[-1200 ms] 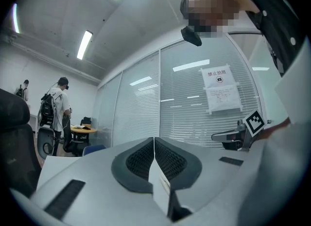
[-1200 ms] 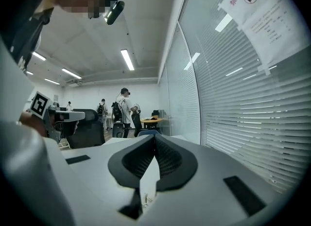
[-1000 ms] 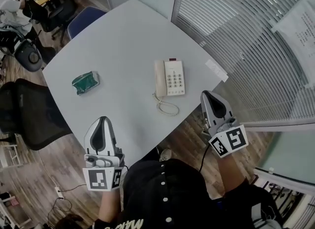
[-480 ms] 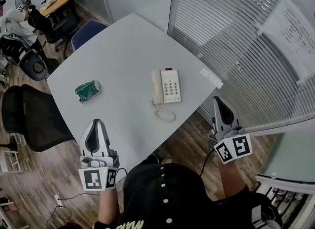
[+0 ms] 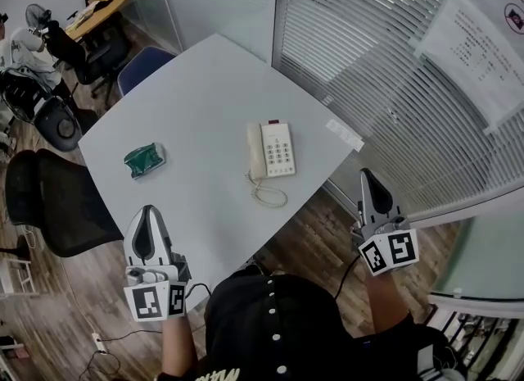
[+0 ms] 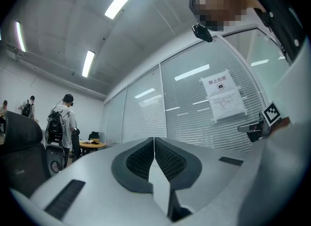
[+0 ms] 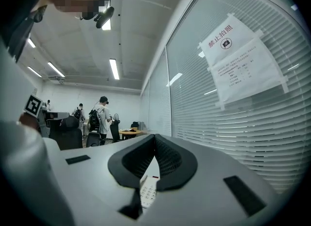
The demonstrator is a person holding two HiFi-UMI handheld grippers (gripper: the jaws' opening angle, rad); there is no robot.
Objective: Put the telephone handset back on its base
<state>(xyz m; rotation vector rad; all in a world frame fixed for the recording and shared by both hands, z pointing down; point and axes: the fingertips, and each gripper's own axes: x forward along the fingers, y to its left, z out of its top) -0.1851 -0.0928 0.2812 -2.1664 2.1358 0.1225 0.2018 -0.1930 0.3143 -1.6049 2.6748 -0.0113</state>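
A cream telephone (image 5: pixel 277 149) lies on the white table (image 5: pixel 196 101), keypad up. Its handset (image 5: pixel 255 151) rests along the left side of the base, and the coiled cord (image 5: pixel 267 194) loops toward the table's near edge. My left gripper (image 5: pixel 147 210) is shut and empty, held low off the near left edge of the table. My right gripper (image 5: pixel 366 174) is also shut and empty, held over the floor to the right of the table corner. In the right gripper view the keypad (image 7: pixel 148 191) shows under the closed jaws (image 7: pixel 154 142). The left gripper view shows only the closed jaws (image 6: pixel 154 145).
A green packet (image 5: pixel 144 159) lies on the table's left part. A black office chair (image 5: pixel 51 201) stands at the left and a blue chair (image 5: pixel 141 66) at the far side. A glass wall with blinds (image 5: pixel 385 60) and a paper notice (image 5: pixel 481 31) runs on the right. People stand in the far room.
Both grippers have drawn back from the table toward the person; the right one now hangs farther from the phone, beyond the table corner. The phone has not moved on the table.
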